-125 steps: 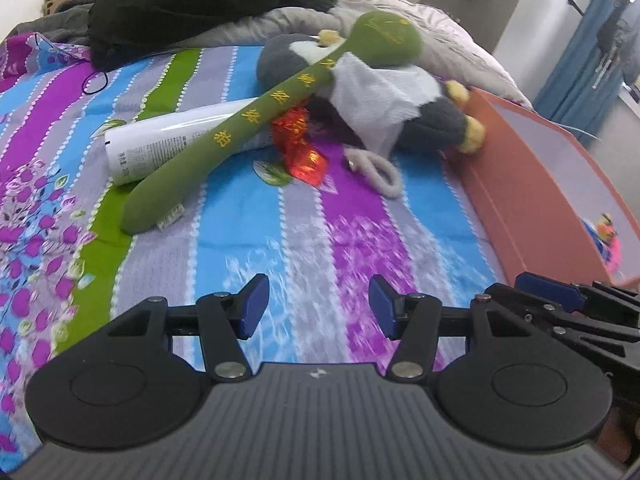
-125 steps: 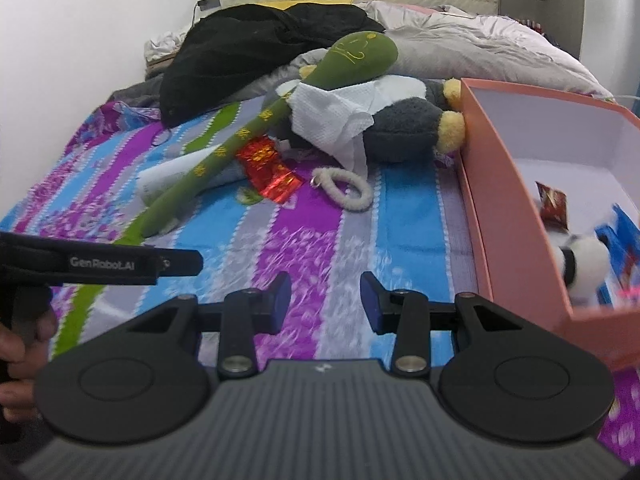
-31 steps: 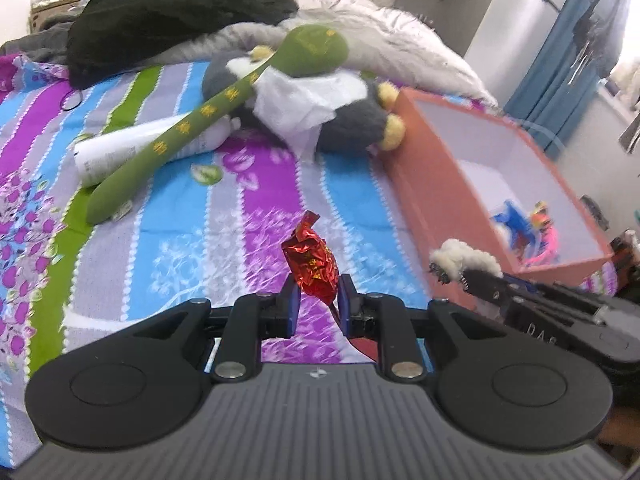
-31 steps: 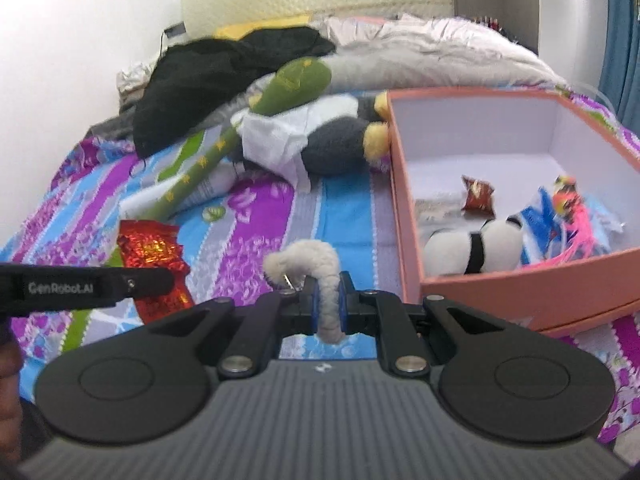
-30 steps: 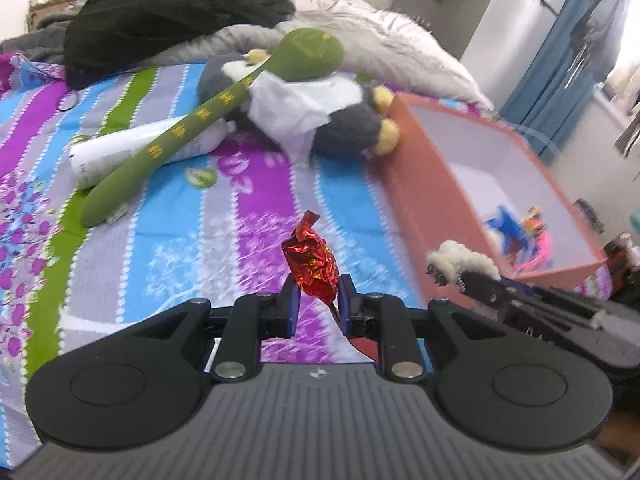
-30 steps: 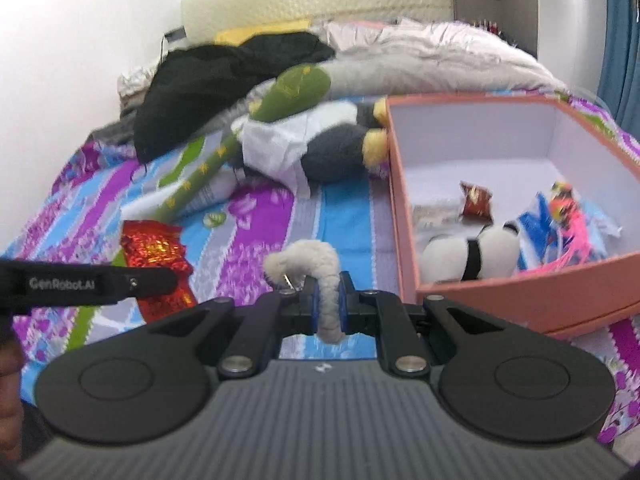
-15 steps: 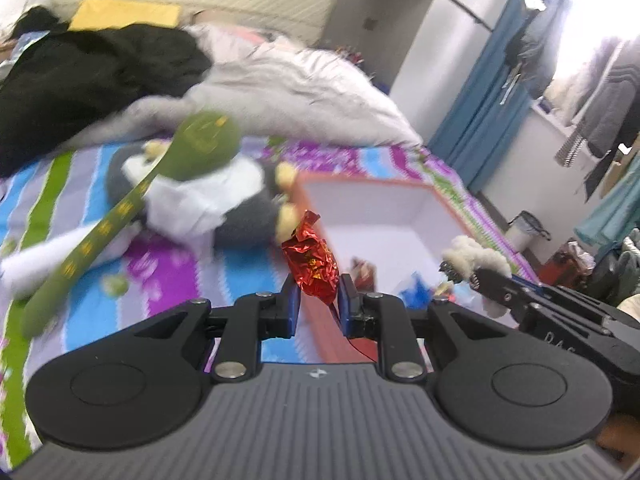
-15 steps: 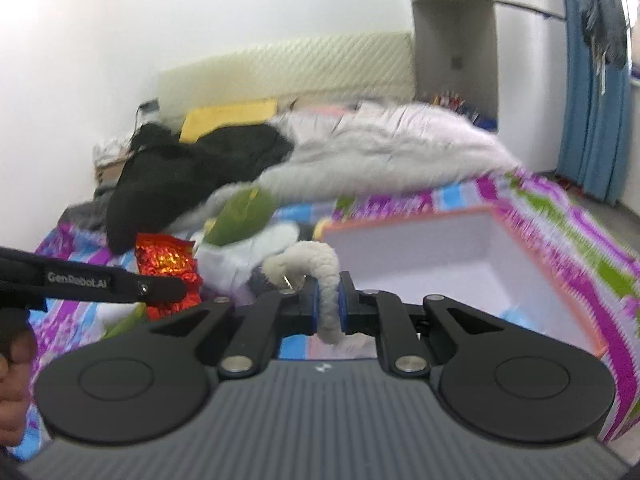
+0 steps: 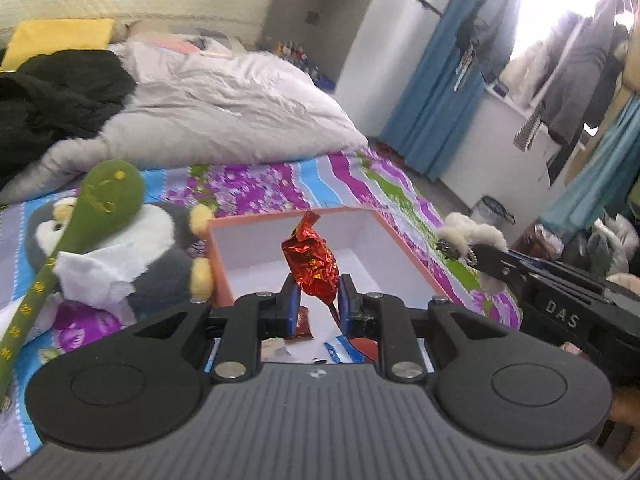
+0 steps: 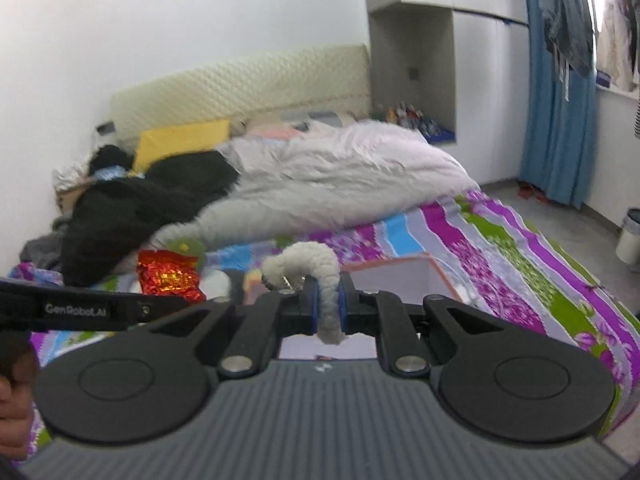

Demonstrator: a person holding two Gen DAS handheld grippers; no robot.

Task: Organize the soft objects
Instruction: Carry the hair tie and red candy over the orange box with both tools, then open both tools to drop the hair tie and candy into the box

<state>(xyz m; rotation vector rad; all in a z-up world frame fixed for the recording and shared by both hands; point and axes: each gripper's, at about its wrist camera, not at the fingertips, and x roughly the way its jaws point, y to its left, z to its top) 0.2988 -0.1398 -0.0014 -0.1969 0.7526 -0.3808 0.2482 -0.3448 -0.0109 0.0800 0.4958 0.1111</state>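
Observation:
My left gripper (image 9: 318, 306) is shut on a crinkled red foil packet (image 9: 310, 258) and holds it in the air over the near end of an orange box (image 9: 218, 256) with a white inside. My right gripper (image 10: 328, 306) is shut on a fluffy white loop (image 10: 320, 266), also in the air above that orange box (image 10: 436, 270). In the left wrist view the right gripper (image 9: 480, 256) comes in from the right with the white loop (image 9: 472, 234). In the right wrist view the red packet (image 10: 168, 276) shows at the left.
A grey penguin plush (image 9: 156, 248) with a white cloth and a long green plush stick (image 9: 72, 240) lie left of the box on the striped bedsheet (image 10: 520, 264). A grey duvet (image 9: 224, 112) and black clothes (image 9: 52, 96) fill the far bed. Small items lie in the box.
Both grippers have risen and swung right, from above the bedsheet to above the orange box, each keeping hold of its item. The views now point higher into the room.

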